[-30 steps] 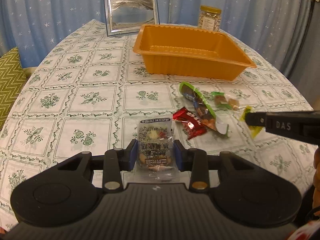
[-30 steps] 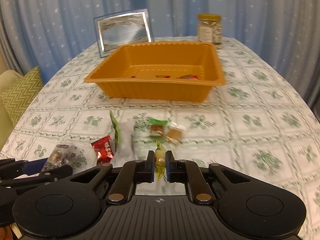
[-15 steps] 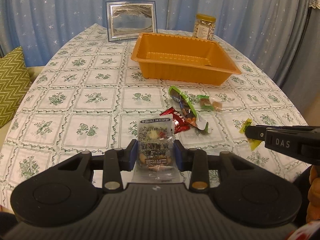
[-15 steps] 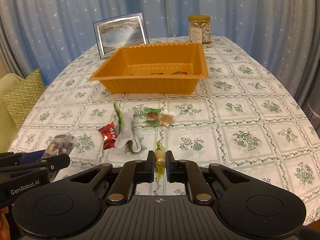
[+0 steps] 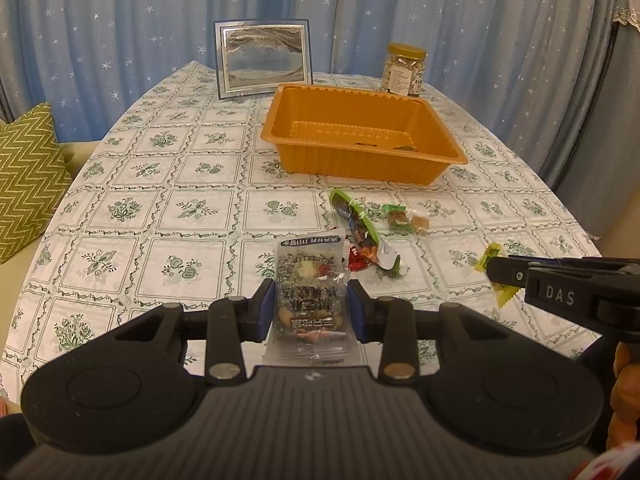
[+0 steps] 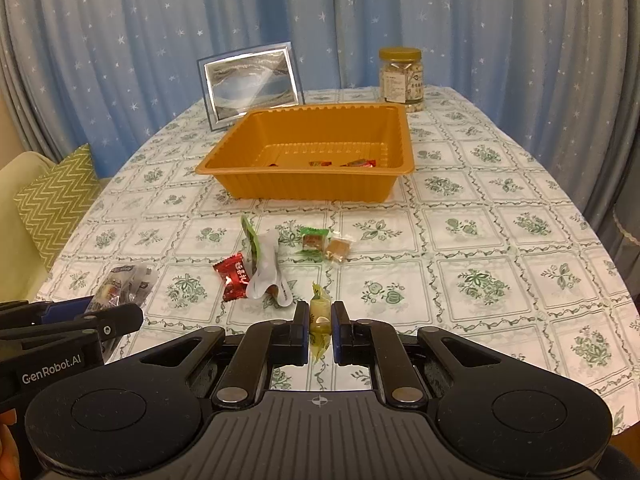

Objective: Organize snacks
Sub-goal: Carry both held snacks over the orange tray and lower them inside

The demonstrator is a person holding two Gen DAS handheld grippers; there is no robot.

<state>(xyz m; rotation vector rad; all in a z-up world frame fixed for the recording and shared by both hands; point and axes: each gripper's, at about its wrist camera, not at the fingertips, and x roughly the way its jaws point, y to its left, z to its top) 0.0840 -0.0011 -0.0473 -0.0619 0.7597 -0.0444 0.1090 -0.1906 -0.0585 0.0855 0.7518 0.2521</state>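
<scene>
Left gripper (image 5: 311, 307): blue pads clamped on the sides of a clear plastic nut-mix packet with black print (image 5: 310, 280), low centre of the left wrist view, packet sticking up past the fingertips. Right gripper (image 6: 320, 325): jaws pressed together on a small yellow-green wrapped candy (image 6: 319, 317), bottom centre of the right wrist view, twisted wrapper ends poking out above and below.

Target looks like the orange ribbed plastic tray (image 6: 308, 188), upper centre of both views, a few small wrapped pieces already on its floor. Still loose on the green-and-white floral tablecloth (image 6: 480, 240), mid-frame between tray and grippers: a red wrapped candy (image 6: 234, 275), a green-edged foil pouch (image 6: 262, 266), two small clear-wrapped squares (image 6: 326, 245).

Risks, my read:
- Nut packet is held by its film edges only. The film is slick and the bag is heavy above the pads, so it could slide or fold out during the carry.
- The candy grip may be mostly on wrapper, which could twist free.
- Both grippers sit close, the right one at the right edge of the left view. Converging on the same tray could clip them together.
- Low approach could catch the tray's near rim and shove it toward the glass jar (image 6: 401, 75) and picture frame (image 6: 250, 82) behind.
</scene>
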